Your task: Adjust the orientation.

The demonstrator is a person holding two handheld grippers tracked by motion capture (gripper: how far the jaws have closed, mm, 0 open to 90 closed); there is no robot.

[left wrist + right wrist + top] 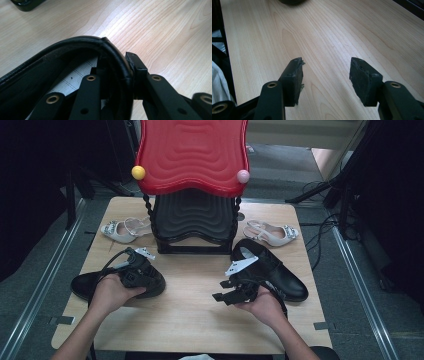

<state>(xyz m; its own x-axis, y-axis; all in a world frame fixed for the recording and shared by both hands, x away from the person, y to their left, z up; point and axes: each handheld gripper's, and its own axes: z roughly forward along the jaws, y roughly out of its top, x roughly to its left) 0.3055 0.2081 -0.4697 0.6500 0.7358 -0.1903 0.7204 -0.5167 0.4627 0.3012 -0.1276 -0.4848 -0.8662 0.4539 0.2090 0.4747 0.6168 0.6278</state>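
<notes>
Black leather takes the strain at the near left of the wooden table (190, 320): the left gripper (117, 75) clamps the padded collar of a glossy black dress shoe (87, 285), one jaw inside the opening, one outside, likely the surest purchase for a lift. The right gripper (325, 75) hovers with its jaws apart and empty beside the matching shoe (285, 277). Farther back, two pale sandals (120, 231) flank a black-and-red two-tier rack (192, 180).
</notes>
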